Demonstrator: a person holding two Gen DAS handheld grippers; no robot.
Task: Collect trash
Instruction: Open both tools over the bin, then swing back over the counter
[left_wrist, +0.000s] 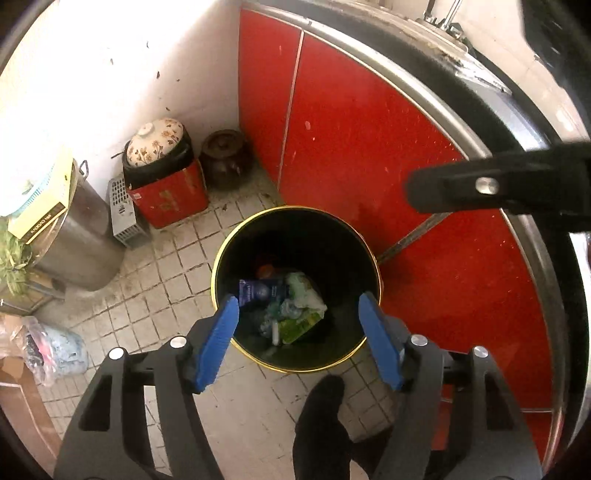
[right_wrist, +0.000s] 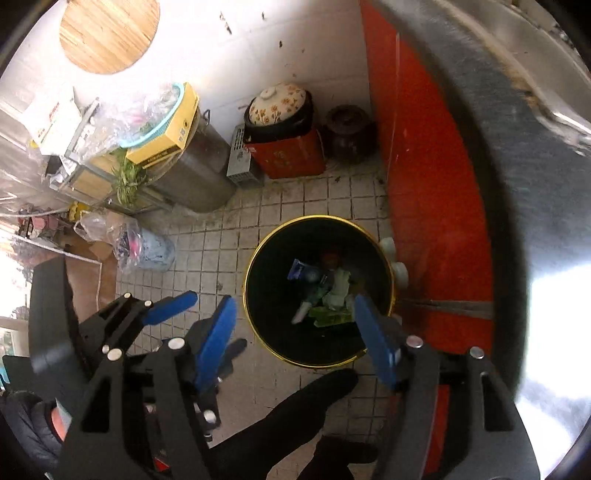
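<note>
both grippers are hanging over the black bin (left_wrist: 334, 236) with the gold rim, which is standing on the tiled floor (left_wrist: 173, 280) at the centre of each wrist view, just beside the red cabinet doors (left_wrist: 354, 147). the left gripper (left_wrist: 298, 301) is pointing steeply down with its blue pads spread wide and nothing between them; the right gripper (right_wrist: 295, 308) is likewise standing wide apart and empty. the trash (left_wrist: 291, 306) is lying at the bottom of the bin: a blue wrapper, a green packet, a pale crumpled piece and something orange, perhaps four or five items, though the dark interior is making the count unsure.

judging by this, the drop step is finishing, with both loads lying in the bin. the next move is calling for lifting both grippers clear of the rim and turning toward whatever litter is left.

counted: one bin, two grippers, and three red door panels in the left view. at the upper left of that view are one floral-lidded pot (left_wrist: 155, 142) on a red box (left_wrist: 170, 194), one dark brown jar (left_wrist: 225, 157) and one steel drum (left_wrist: 79, 236). a dark shoe (left_wrist: 321, 417) is showing at the bottom edge.
</note>
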